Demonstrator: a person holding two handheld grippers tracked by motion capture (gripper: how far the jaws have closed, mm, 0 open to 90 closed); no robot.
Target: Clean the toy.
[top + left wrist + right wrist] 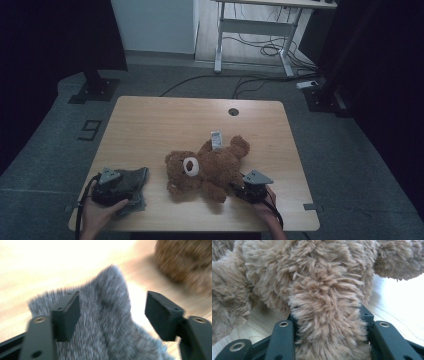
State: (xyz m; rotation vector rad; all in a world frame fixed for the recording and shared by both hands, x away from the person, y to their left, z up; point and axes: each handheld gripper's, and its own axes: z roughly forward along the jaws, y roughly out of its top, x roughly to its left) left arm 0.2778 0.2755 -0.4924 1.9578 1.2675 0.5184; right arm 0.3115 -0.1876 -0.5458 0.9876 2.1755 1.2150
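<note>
While the brown teddy bear lay on its back near the middle of the wooden bench, its head toward the left and a white label poking up from its far side, the right gripper sat at its near right flank. In the right gripper view the jaws were clamped on one plush limb, the fur bulging between them and covering their tips; which limb it was could not be told, since the high view showed the grasp as a dark patch. The person's right hand held that gripper near the bench's front edge, the forearm cut off by the bottom of the picture.

At the front left corner the left gripper rested over a piece of grey furry fabric. In the left gripper view the jaws stood wide apart, released, with the grey fabric rising to a point between them, touching neither pad as far as the blur allowed. The brown bear was a smear in the upper right corner there. The left hand cupped the gripper from below, partly hiding the fabric's near edge. The room beyond the bench was dim, and a white desk frame stood at the back.
</note>
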